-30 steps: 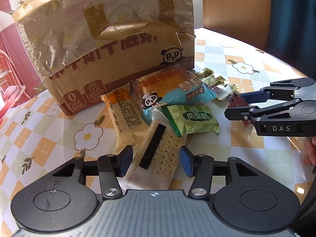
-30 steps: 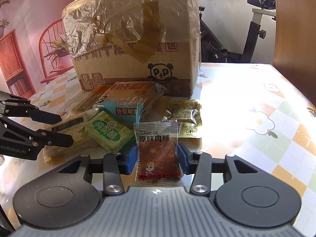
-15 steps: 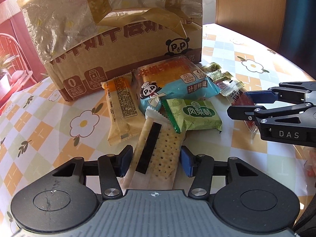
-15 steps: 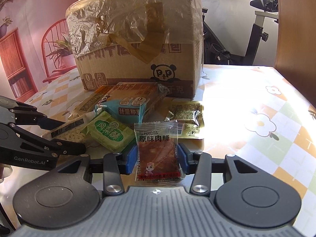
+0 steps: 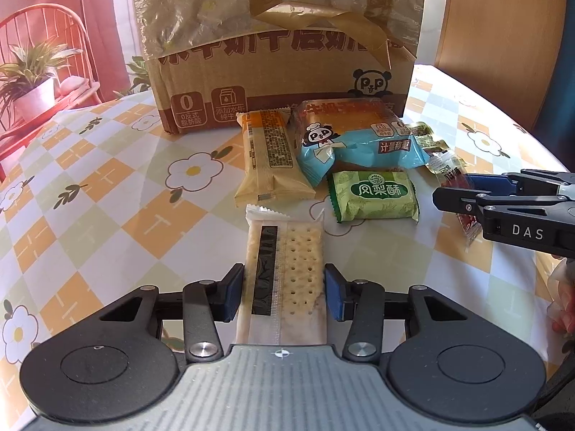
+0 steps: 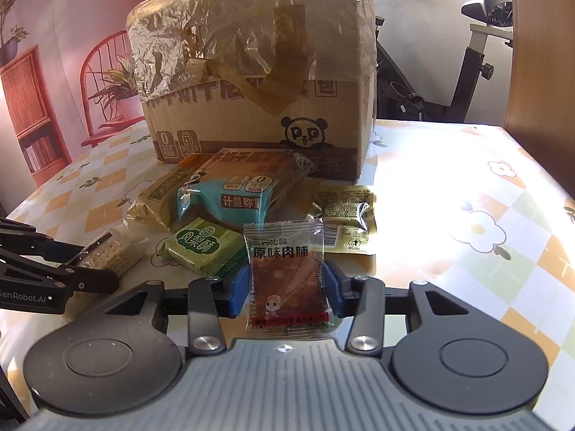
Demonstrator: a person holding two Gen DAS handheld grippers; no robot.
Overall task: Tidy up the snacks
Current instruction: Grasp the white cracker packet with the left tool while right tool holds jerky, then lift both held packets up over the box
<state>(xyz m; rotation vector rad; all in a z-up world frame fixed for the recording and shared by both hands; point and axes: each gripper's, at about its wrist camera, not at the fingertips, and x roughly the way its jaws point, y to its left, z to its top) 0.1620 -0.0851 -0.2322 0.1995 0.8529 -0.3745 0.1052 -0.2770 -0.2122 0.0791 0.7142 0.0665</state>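
My left gripper point(image 5: 284, 292) is shut on a long cracker packet point(image 5: 285, 269), pads touching both its sides; it also shows in the right wrist view point(image 6: 111, 248). My right gripper point(image 6: 286, 289) is shut on a clear red jerky packet point(image 6: 287, 280), seen from the side in the left wrist view point(image 5: 467, 215). On the table lie a green pastry packet point(image 5: 373, 195), a blue bread packet point(image 5: 355, 140), a yellow bar packet point(image 5: 269, 158) and a gold foil packet point(image 6: 346, 219).
A taped cardboard box point(image 5: 280, 46) stands behind the snacks on the flower-pattern tablecloth point(image 5: 107, 186). A red chair and potted plant point(image 5: 32, 82) stand beyond the table's left edge. An exercise bike point(image 6: 467, 57) stands behind on the right.
My left gripper has closed its jaws onto the cracker packet and swung it straight, away from the green packet. The right gripper still holds the jerky packet in place.
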